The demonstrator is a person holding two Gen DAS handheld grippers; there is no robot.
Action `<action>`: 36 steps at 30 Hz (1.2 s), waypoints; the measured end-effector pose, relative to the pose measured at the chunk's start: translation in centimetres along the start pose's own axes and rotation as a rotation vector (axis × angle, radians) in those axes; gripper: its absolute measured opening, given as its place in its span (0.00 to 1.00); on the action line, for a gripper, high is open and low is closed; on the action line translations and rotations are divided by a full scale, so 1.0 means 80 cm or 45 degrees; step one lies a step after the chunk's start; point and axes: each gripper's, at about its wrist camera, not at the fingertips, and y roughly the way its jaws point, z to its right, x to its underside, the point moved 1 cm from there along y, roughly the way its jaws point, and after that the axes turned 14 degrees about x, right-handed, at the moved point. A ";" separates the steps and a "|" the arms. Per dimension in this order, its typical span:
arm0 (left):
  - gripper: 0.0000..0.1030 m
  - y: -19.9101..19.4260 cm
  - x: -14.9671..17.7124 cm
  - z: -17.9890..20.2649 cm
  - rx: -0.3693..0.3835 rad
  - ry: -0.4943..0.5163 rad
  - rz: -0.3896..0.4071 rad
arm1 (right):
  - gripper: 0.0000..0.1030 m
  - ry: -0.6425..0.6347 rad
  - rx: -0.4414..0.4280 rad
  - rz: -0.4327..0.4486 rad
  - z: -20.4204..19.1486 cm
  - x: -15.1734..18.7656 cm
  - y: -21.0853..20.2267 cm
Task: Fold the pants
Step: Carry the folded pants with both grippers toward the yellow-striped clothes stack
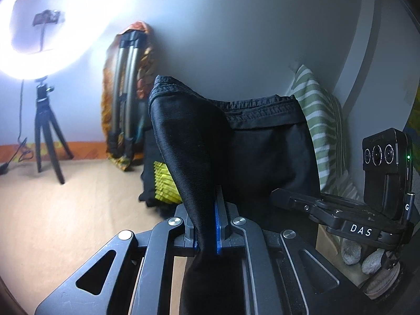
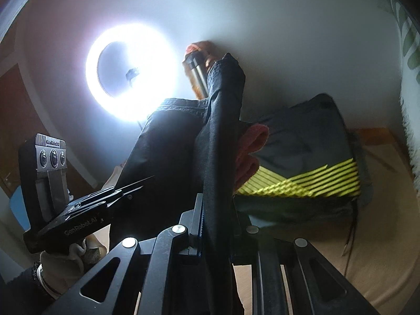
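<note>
Pants [image 1: 189, 141] hang above beige bedding [image 1: 65, 210], ring light [image 2: 131, 76] glowing.

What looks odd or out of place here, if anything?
Nothing looks damaged or spilled. The black pants hang bunched and twisted between the left gripper and right gripper, each clamped on a gathered strip. Behind lies a heap of other clothes, not neatly stacked.

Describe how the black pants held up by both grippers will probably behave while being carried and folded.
The black pants look floppy: the cloth stands in a bunched ridge above the left gripper and droops between the two holds. Their sheen suggests smooth, possibly slippery fabric. They seem light, since the right gripper carries them by a thin pinch.
</note>
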 end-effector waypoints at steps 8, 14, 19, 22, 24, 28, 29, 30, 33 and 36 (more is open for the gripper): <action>0.07 0.041 -0.033 0.005 0.021 0.026 0.020 | 0.12 -0.024 0.056 0.030 0.030 -0.041 0.001; 0.07 0.071 -0.051 0.004 0.032 0.029 0.037 | 0.12 -0.036 0.091 0.030 0.053 -0.062 0.006; 0.07 0.098 -0.070 -0.002 0.033 0.023 0.044 | 0.12 -0.046 0.111 0.024 0.072 -0.084 0.017; 0.07 0.116 -0.082 -0.010 0.038 0.003 0.042 | 0.12 -0.046 0.115 0.019 0.086 -0.097 0.028; 0.07 0.130 -0.088 -0.015 0.032 -0.005 0.034 | 0.12 -0.048 0.119 0.013 0.094 -0.104 0.036; 0.07 0.154 -0.091 -0.029 0.016 -0.032 0.013 | 0.12 -0.021 0.107 -0.017 0.114 -0.115 0.064; 0.07 0.159 -0.091 -0.032 0.008 -0.034 0.007 | 0.12 -0.015 0.104 -0.026 0.120 -0.116 0.071; 0.07 0.167 -0.090 -0.036 -0.003 -0.035 -0.006 | 0.12 -0.016 0.107 -0.036 0.124 -0.116 0.080; 0.07 0.183 -0.085 -0.046 -0.029 -0.037 -0.043 | 0.12 -0.044 0.131 -0.063 0.132 -0.113 0.100; 0.07 0.198 -0.078 -0.054 -0.049 -0.045 -0.074 | 0.12 -0.049 0.144 -0.090 0.139 -0.117 0.119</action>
